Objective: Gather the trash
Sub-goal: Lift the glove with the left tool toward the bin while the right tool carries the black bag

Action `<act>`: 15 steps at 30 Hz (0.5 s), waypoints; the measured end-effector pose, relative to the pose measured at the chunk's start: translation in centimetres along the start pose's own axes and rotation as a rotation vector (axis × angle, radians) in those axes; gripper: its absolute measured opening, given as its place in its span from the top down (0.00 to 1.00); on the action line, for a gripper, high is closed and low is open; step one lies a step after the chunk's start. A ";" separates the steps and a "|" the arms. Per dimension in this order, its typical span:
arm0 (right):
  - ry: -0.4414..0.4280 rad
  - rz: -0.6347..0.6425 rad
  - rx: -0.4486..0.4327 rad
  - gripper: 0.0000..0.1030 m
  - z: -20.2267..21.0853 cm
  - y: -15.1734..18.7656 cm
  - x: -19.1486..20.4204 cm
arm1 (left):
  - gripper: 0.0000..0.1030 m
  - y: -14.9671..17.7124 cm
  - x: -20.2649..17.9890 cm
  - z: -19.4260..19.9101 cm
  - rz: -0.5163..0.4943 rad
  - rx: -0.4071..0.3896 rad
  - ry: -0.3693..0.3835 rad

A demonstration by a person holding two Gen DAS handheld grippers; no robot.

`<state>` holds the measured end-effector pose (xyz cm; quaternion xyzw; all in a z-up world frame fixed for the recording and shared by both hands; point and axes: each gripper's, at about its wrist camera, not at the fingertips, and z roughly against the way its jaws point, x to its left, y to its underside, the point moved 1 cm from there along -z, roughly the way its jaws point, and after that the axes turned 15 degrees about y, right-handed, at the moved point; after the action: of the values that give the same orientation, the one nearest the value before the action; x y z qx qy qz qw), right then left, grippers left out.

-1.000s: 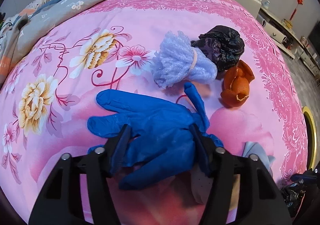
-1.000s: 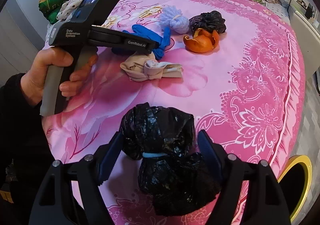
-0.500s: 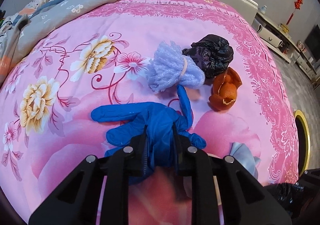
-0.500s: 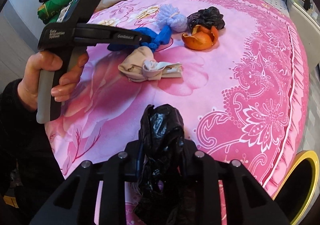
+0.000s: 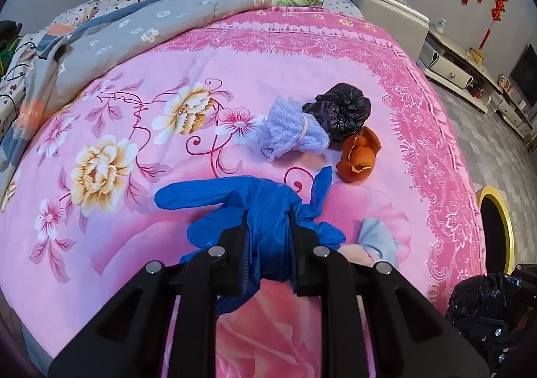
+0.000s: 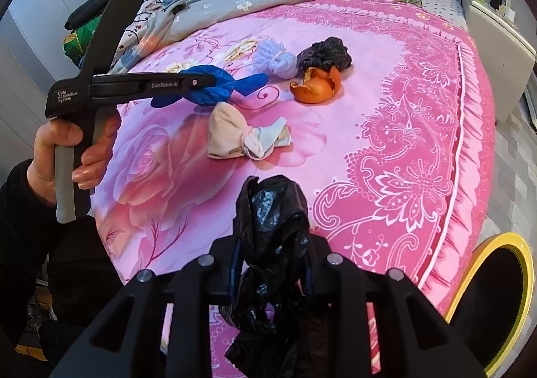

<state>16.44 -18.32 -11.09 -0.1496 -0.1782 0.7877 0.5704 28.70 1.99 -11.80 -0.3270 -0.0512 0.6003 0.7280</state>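
Note:
My left gripper is shut on a blue rubber glove, lifted a little off the pink bedspread. From the right wrist view the left gripper shows side-on with the glove bunched at its tip. My right gripper is shut on a crumpled black plastic bag, which hangs below the jaws. On the bed lie a lilac foam bundle, another black bag, orange peel and a beige and pale-blue cloth wad.
A yellow-rimmed black bin stands on the floor at the bed's right edge. A grey quilt and pillows lie at the head of the bed. A person's hand holds the left gripper's handle. White cabinets line the right wall.
Both grippers closed, the left on the blue glove, the right on the black bag. Both have since risen, lifting their items off the bedspread.

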 end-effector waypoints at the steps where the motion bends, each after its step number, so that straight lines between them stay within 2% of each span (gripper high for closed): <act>1: 0.001 -0.004 -0.006 0.75 0.3 0.0 0.0 | 0.84 0.1 -0.1 0.5 0.002 -0.007 0.003; 15: 0.039 -0.097 -0.087 0.75 5.5 0.9 -3.0 | 0.84 0.9 -3.7 6.0 -0.019 -0.070 0.059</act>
<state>14.18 -22.07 -6.51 -0.1809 -0.2081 0.7474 0.6044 24.09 1.23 -6.41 -0.3694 -0.0536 0.5815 0.7229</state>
